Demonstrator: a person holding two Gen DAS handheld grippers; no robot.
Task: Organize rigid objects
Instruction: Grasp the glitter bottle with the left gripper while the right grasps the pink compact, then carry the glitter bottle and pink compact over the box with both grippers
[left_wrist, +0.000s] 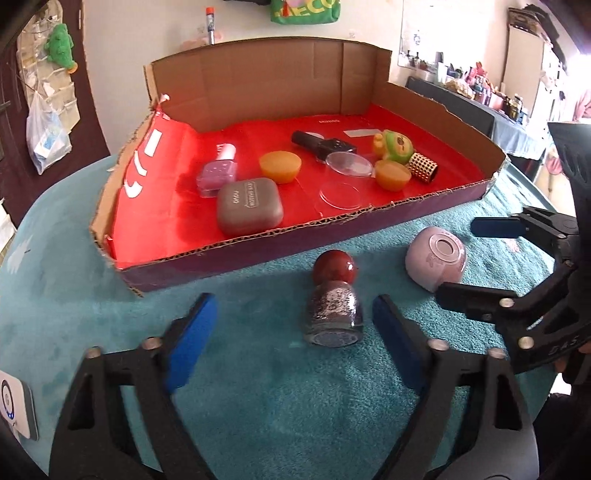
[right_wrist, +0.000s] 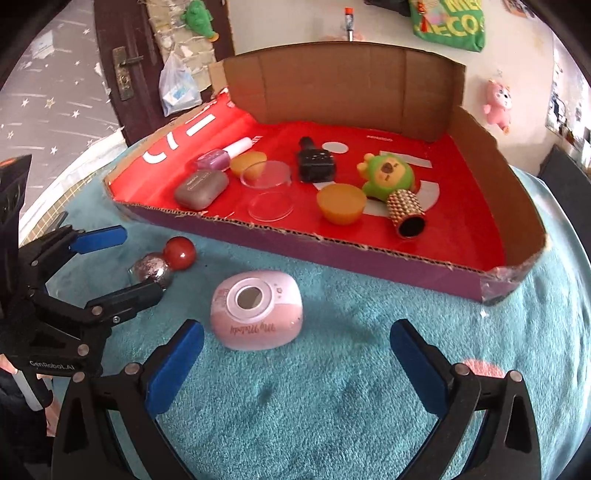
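Left gripper (left_wrist: 293, 334): jaws spread wide, gripping nothing. A glitter bottle with a red ball cap (left_wrist: 334, 295) lies on its side on the teal blanket (left_wrist: 258, 406), between the two blue pads (left_wrist: 192, 339), touching neither. Its base points back toward the jaws; its cap points away, toward the box.

Right gripper (right_wrist: 297, 369): jaws also spread wide, gripping nothing. A pink oval case (right_wrist: 256, 310) sits on the blanket just ahead of the jaws, nearer the left pad (right_wrist: 173, 365), clear of both pads.

The two grippers stand side by side. The bottle lies left of the pink case, with a gap between them.

Beyond both jaws lies a shallow cardboard box (left_wrist: 295, 229) with a red floor, its low front wall facing the grippers. Inside, well ahead of the jaws:
- grey case (left_wrist: 249, 206), nearest the front wall, left
- purple nail polish bottle (left_wrist: 218, 173), behind it
- two orange cups (left_wrist: 280, 167)
- two clear round lids (left_wrist: 349, 164)
- black item (left_wrist: 325, 146)
- green toy (left_wrist: 395, 146)
- studded gold cylinder (left_wrist: 424, 167), lying on its side beside the toy
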